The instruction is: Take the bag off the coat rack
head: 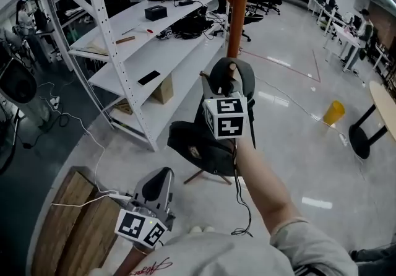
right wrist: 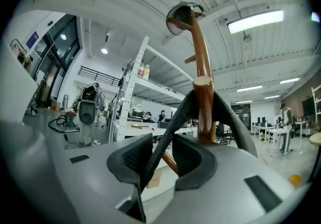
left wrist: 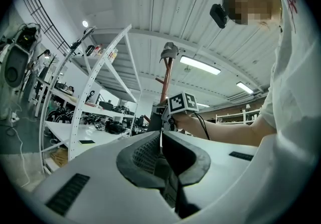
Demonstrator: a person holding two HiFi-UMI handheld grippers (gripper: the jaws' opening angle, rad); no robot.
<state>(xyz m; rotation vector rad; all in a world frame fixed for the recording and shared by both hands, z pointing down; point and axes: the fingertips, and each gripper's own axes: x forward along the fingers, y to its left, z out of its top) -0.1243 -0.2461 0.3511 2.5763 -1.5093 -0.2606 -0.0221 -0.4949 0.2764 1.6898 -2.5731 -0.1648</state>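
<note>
A dark grey bag (head: 199, 145) hangs by its strap (right wrist: 173, 117) from a peg (right wrist: 203, 83) on the brown coat rack pole (head: 238, 8). My right gripper (right wrist: 159, 155) reaches level to the strap just under the peg. The strap runs between its jaws, lying against the left pad with a gap to the right pad; the jaws are open. In the head view the right gripper (head: 230, 80) sits in front of the bag's top. My left gripper (head: 159, 177) hangs low at the left, away from the bag, shut with nothing in it (left wrist: 160, 140).
White metal shelving (head: 124, 64) with cables and boxes stands left of the rack. A wooden board (head: 74, 219) lies on the floor at lower left. A yellow bin (head: 334, 112) and a round table (head: 383, 104) stand at the right. A grey cap-like thing (right wrist: 180, 14) tops the pole.
</note>
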